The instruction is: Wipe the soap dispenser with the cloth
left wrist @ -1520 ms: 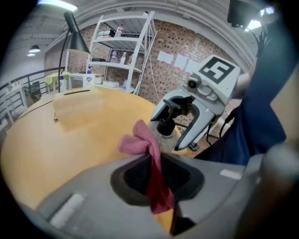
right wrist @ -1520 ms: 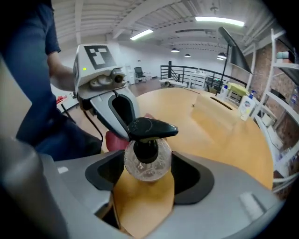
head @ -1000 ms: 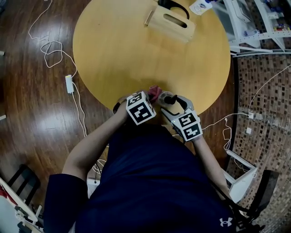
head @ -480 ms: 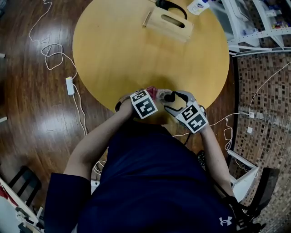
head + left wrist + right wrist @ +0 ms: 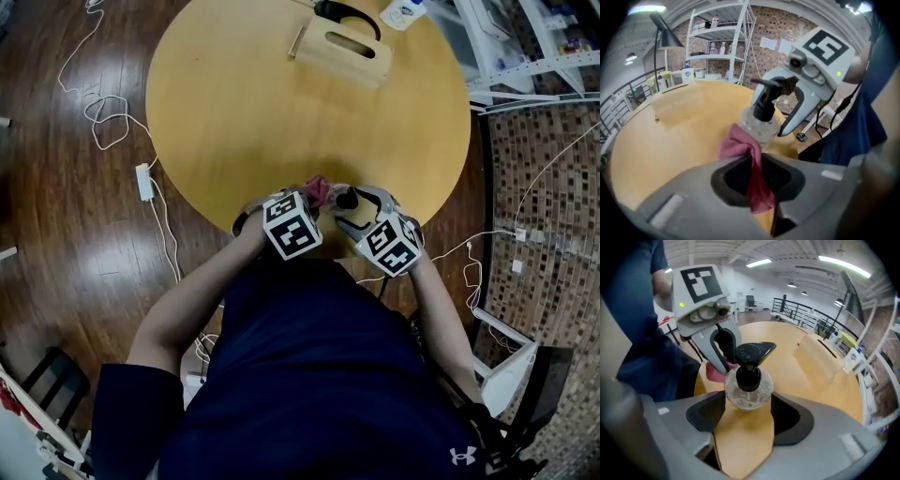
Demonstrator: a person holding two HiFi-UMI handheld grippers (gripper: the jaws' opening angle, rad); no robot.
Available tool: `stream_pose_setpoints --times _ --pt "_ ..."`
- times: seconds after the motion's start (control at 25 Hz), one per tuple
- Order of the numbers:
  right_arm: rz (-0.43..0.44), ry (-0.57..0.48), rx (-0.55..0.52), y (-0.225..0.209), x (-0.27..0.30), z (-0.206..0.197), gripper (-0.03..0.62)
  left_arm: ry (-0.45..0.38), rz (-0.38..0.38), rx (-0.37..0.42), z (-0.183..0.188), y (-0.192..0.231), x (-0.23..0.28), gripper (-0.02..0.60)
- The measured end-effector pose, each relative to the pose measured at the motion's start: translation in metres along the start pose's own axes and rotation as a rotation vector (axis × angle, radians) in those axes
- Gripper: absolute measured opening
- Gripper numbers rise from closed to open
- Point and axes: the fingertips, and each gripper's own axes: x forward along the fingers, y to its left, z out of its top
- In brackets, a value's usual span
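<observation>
A: From the head view?

B: Both hands at the near edge of the table [image 5: 281,112]. Left gripper [image 5: 312,194] pinching the cloth [image 5: 320,188], just left of the dispenser [image 5: 347,199]. Right gripper [image 5: 351,210] round the dispenser from the right. Far across the table, a box [image 5: 347,47].

A: And the left gripper view?

B: Jaws nearly together, clamped on a fold of the pink cloth [image 5: 757,180]. Bunched end up against the side of the clear dispenser [image 5: 761,125]. Black pump on top, upright.

A: Right gripper view?

B: Jaws held wide, just drawn in a little, pads on either side of the dispenser [image 5: 747,391]. Upright between them, pump head pointing right. Behind it at left, a scrap of cloth [image 5: 711,373] below the left gripper [image 5: 723,365].
</observation>
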Motion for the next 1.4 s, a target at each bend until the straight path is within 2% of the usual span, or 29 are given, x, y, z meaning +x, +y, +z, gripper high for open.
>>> stream_pose_setpoints --times 0.08,0.16,0.2,0.28,0.36,0.4,0.48,0.56,0.72,0.8,0.88,0.96,1.04,1.12,1.16,1.24,1.4 --pt "0.037 0.009 -0.102 -0.004 0.000 -0.001 0.310 0.041 -0.004 -0.019 -0.010 0.005 0.020 0.063" --pt "0.035 0.014 -0.105 -0.005 -0.003 -0.002 0.316 0.063 -0.012 -0.066 -0.016 0.009 0.034 0.063" --pt "0.024 0.001 -0.048 -0.005 -0.005 -0.001 0.319 0.063 -0.019 -0.097 -0.017 0.010 0.035 0.063" --pt "-0.001 -0.073 0.164 -0.003 -0.010 0.003 0.325 0.042 -0.024 -0.129 -0.012 0.009 0.027 0.063" --pt "-0.031 -0.136 0.352 -0.003 -0.013 0.009 0.325 -0.003 -0.008 -0.101 0.005 0.005 0.005 0.063" --pt "-0.052 -0.140 0.387 -0.003 -0.012 0.011 0.338 -0.026 0.008 -0.074 0.014 0.003 -0.007 0.063" --pt "-0.085 -0.112 0.357 -0.005 -0.009 0.009 0.332 -0.053 0.034 -0.026 0.027 0.002 -0.021 0.063" --pt "-0.066 -0.091 0.262 -0.006 -0.005 0.008 0.316 -0.043 0.027 -0.011 0.025 0.003 -0.018 0.063" --pt "0.078 -0.110 0.020 -0.006 0.002 0.013 0.314 0.094 -0.001 -0.043 -0.009 0.015 0.023 0.063" --pt "0.114 -0.095 -0.027 -0.007 0.002 0.013 0.318 0.134 -0.013 -0.073 -0.021 0.017 0.041 0.063" --pt "0.090 -0.094 0.020 -0.008 0.000 0.011 0.321 0.117 -0.026 -0.126 -0.021 0.016 0.042 0.063" --pt "0.023 -0.124 0.168 -0.010 -0.006 0.010 0.325 0.064 -0.021 -0.153 -0.010 0.014 0.027 0.063" --pt "-0.045 -0.155 0.340 -0.012 -0.010 0.011 0.328 0.007 0.009 -0.127 0.007 0.013 0.003 0.063" --pt "-0.095 -0.156 0.433 -0.013 -0.011 0.014 0.334 -0.022 0.056 -0.063 0.022 0.012 -0.015 0.063" --pt "-0.114 -0.143 0.437 -0.013 -0.009 0.015 0.333 -0.023 0.075 -0.029 0.026 0.012 -0.018 0.063" --pt "-0.128 -0.106 0.367 -0.013 -0.004 0.014 0.313 -0.011 0.090 0.012 0.026 0.015 -0.015 0.063" --pt "-0.018 -0.124 0.147 -0.016 0.004 0.018 0.314 0.054 0.077 -0.046 0.005 0.034 0.019 0.063"
